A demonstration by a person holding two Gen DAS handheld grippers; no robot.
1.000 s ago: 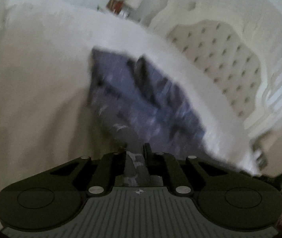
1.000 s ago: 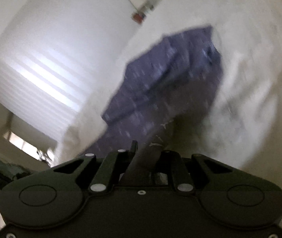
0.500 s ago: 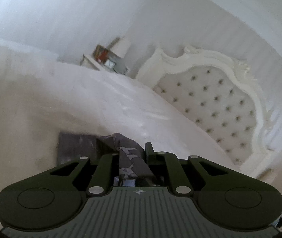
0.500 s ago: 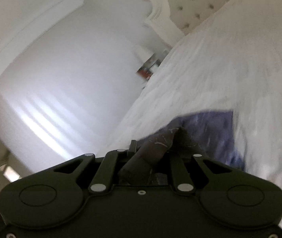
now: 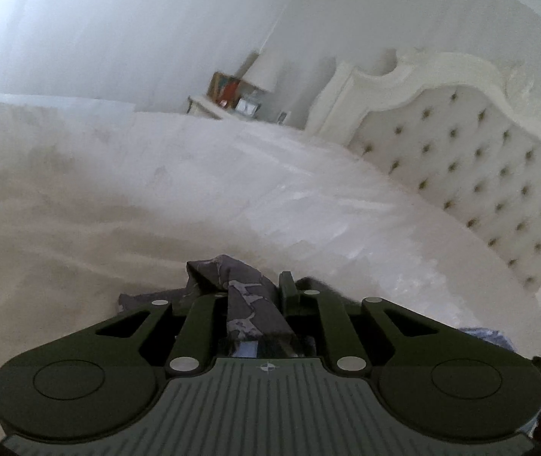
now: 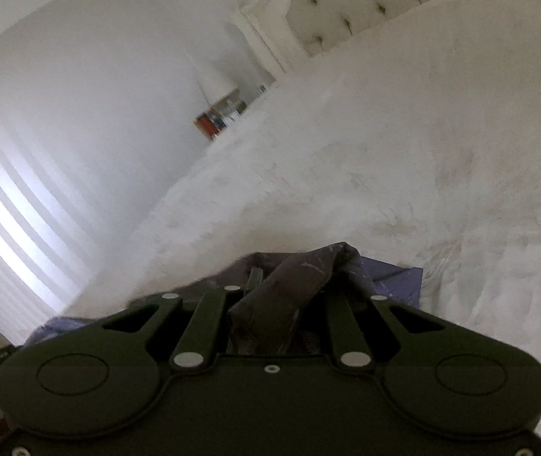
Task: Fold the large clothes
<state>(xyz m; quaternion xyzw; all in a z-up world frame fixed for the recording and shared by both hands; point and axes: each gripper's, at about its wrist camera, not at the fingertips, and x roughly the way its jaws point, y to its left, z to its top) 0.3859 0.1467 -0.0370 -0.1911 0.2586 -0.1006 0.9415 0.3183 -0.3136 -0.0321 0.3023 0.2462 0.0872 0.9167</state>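
Observation:
A dark grey-purple patterned garment [image 5: 247, 304] lies low on the white bed [image 5: 232, 190], mostly hidden under both grippers. My left gripper [image 5: 249, 285] is shut on a bunched fold of it, which rises between the fingers. In the right wrist view, my right gripper [image 6: 289, 281] is likewise shut on a thick fold of the same garment [image 6: 388, 273]. A purple edge of the cloth spreads on the bed [image 6: 422, 152] to the right of that gripper. Both grippers point slightly downward toward the head of the bed.
A white tufted headboard [image 5: 460, 159] stands at the bed's far end, also seen in the right wrist view as the headboard [image 6: 346, 7]. A nightstand [image 5: 224, 106] with a lamp [image 5: 262, 68] and small items sits beside it. White wall behind.
Both grippers have swept across the bed toward the headboard with the cloth held. The garment, spread wide ahead of them before, now shows only as folds at the fingers.

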